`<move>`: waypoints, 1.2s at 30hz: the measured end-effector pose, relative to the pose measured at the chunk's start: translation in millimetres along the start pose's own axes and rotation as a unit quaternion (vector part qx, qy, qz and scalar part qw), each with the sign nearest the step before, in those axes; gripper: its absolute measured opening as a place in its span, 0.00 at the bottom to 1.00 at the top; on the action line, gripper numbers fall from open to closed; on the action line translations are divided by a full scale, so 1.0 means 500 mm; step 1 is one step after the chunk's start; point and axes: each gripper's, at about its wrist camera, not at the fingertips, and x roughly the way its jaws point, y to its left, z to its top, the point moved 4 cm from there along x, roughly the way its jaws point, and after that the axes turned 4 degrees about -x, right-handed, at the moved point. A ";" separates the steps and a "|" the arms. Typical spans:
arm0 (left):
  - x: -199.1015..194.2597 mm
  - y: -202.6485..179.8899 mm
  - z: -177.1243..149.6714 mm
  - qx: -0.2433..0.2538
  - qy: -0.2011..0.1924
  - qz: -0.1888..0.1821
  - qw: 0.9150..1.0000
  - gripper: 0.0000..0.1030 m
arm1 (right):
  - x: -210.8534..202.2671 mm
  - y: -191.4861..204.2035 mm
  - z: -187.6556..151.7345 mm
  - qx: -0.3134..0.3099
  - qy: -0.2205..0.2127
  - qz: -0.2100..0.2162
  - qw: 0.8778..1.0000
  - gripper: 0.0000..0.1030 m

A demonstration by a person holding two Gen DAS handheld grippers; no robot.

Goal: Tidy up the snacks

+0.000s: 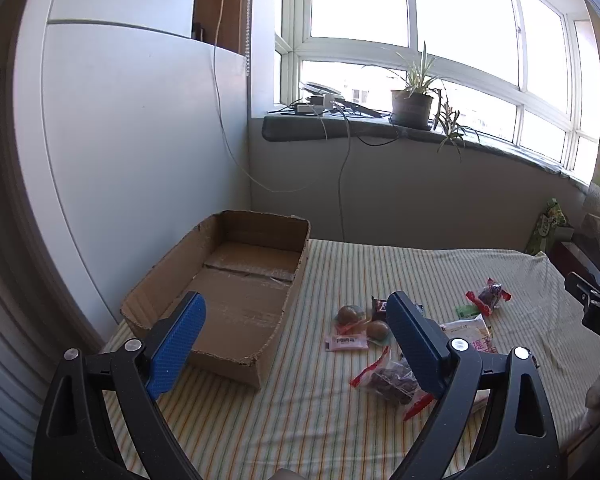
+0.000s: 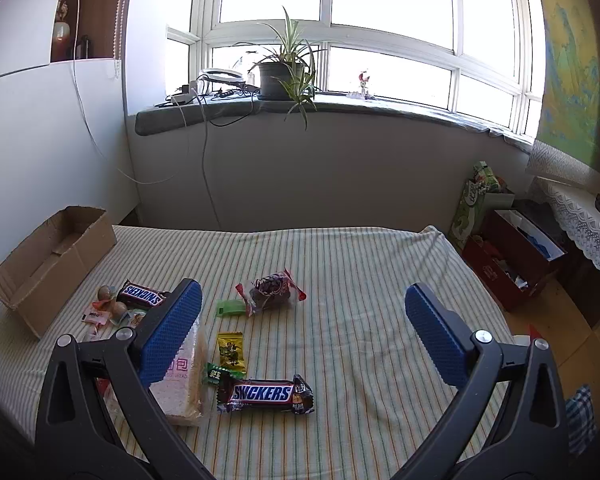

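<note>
Both tongs spread wide, pinching nothing. Right gripper [image 2: 304, 334] hovers above the brown Snickers bar [image 2: 265, 394] at lower centre; left gripper [image 1: 296, 340] frames the open brown cardboard box [image 1: 236, 280], centre-left on the striped cloth [image 2: 360, 280].

Snickers bar [image 2: 265, 394] between wide-open right tongs [image 2: 304, 298]

A potted plant [image 2: 281, 74] is set on the window sill [image 2: 380, 106], beside a tangle of cables [image 2: 204, 96]. A green carton [image 2: 470, 208] and a red box [image 2: 512, 264] are placed on the floor at the right.
</note>
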 end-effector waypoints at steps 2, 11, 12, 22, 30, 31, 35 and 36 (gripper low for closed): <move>0.001 -0.002 0.000 0.002 0.000 -0.001 1.000 0.90 | 0.000 -0.001 0.001 0.000 -0.001 0.000 1.000 1.00; -0.006 0.000 0.001 0.002 -0.007 0.000 1.000 0.90 | -0.005 0.002 -0.001 -0.002 -0.005 0.000 1.000 1.00; -0.007 0.000 0.002 0.001 -0.007 0.000 1.000 0.90 | -0.004 0.002 -0.001 -0.002 -0.006 0.000 1.000 1.00; -0.007 -0.003 0.003 0.002 -0.007 -0.003 1.000 0.90 | -0.008 0.010 -0.001 -0.005 -0.005 0.004 1.000 1.00; -0.006 -0.004 0.003 0.002 -0.008 -0.002 1.000 0.90 | -0.009 0.009 0.001 -0.005 -0.006 0.008 1.000 1.00; -0.007 -0.003 0.003 0.002 -0.008 -0.002 1.000 0.90 | -0.009 0.010 0.001 -0.005 -0.006 0.008 1.000 1.00; -0.006 -0.004 0.000 0.003 -0.007 -0.003 1.000 0.90 | -0.009 0.010 0.001 -0.005 -0.005 0.008 1.000 1.00; -0.007 -0.004 -0.001 0.002 -0.007 -0.003 1.000 0.90 | -0.009 0.010 0.001 -0.005 -0.005 0.008 1.000 1.00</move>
